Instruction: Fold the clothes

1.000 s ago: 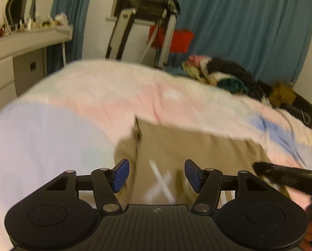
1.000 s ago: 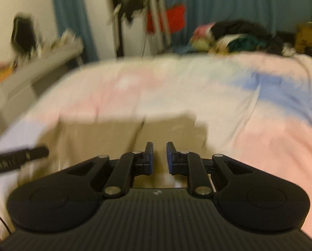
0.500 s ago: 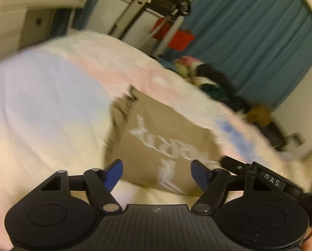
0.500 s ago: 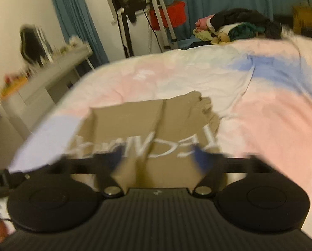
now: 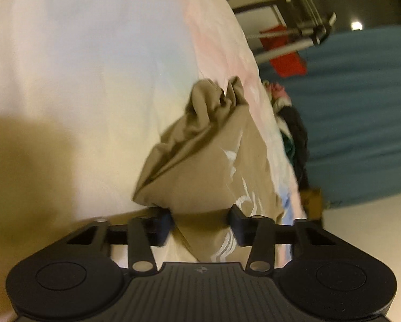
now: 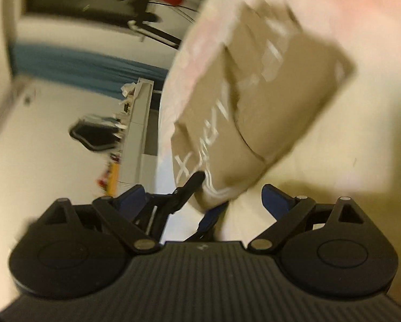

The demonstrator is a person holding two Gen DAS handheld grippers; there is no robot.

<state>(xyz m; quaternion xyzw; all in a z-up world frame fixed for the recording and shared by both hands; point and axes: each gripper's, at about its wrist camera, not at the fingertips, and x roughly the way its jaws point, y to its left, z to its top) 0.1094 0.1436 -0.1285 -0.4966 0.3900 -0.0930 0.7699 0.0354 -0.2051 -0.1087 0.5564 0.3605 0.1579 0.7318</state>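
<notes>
A tan folded garment with white lettering (image 5: 208, 166) lies on the pastel bedspread (image 5: 93, 67). My left gripper (image 5: 201, 224) is open, rolled sideways, with its fingers on either side of the garment's near corner, which bulges between them. In the right wrist view the same garment (image 6: 256, 99) shows blurred. My right gripper (image 6: 203, 200) is open and rolled the other way, just short of the garment's near end. The left gripper's fingers (image 6: 189, 187) show there at that same end.
A white desk with clutter (image 6: 138, 123) and a dark chair (image 6: 93, 136) stand beside the bed. A pile of clothes (image 5: 289, 123), a clothes rack with a red item (image 5: 286, 61) and blue curtains (image 5: 361, 112) lie beyond the bed.
Both grippers have rolled sideways and dropped close to the garment's near edge. The right gripper went from nearly shut to open. The left fingers now straddle the garment's corner.
</notes>
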